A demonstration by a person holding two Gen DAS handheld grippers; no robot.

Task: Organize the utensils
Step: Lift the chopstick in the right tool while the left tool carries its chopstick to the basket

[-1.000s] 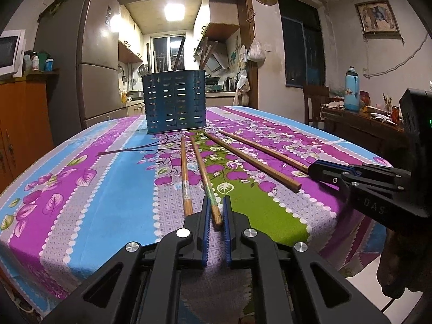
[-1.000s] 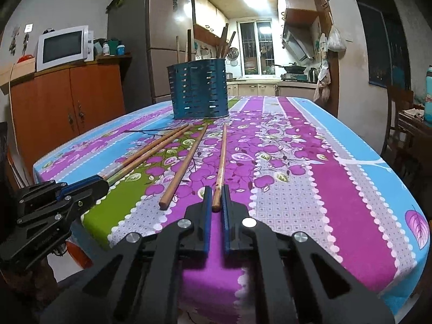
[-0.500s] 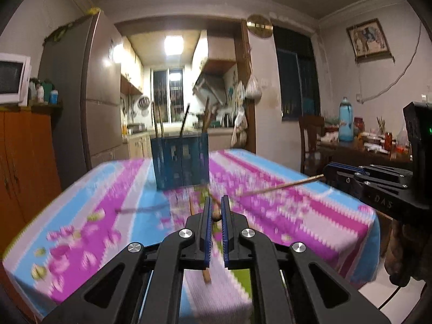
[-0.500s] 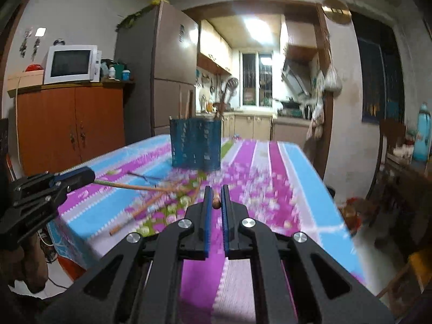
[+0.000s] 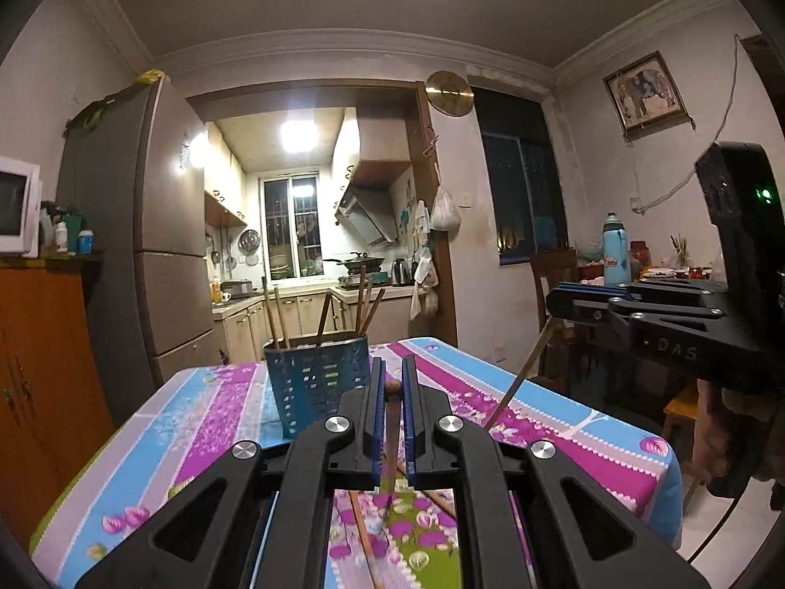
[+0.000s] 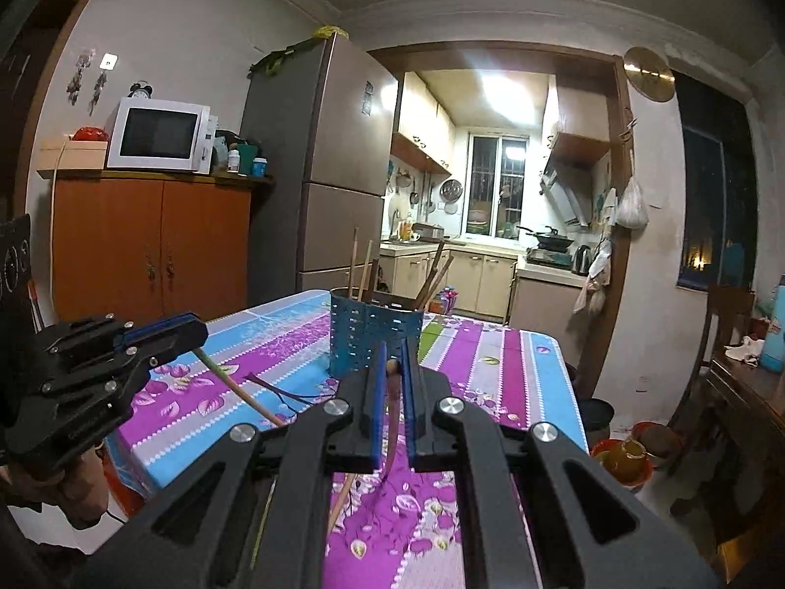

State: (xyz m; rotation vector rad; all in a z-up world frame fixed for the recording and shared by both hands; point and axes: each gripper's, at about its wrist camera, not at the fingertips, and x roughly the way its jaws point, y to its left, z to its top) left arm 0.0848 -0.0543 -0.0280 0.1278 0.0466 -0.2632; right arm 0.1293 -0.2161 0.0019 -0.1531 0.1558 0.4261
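So both tools are clamped tight on a chopstick each: left tool (image 5: 390, 385) pinches the top end of one chopstick (image 5: 391, 437) at frame centre, and right tool (image 6: 391, 368) does the same with its own chopstick (image 6: 392, 437), both sticks dangling down over the floral worktop (image 5: 564, 437). Looks like the carry step. Blue slotted holder (image 5: 319, 388) sits just above centre with several sticks already in it, more chopsticks (image 5: 365, 535) lie loose at bottom. Next is probably lining the tips over the holder's opening and letting go

left tool (image 5: 390, 388): clamped, pointing level | right tool (image 6: 391, 365): clamped, tipped slightly down
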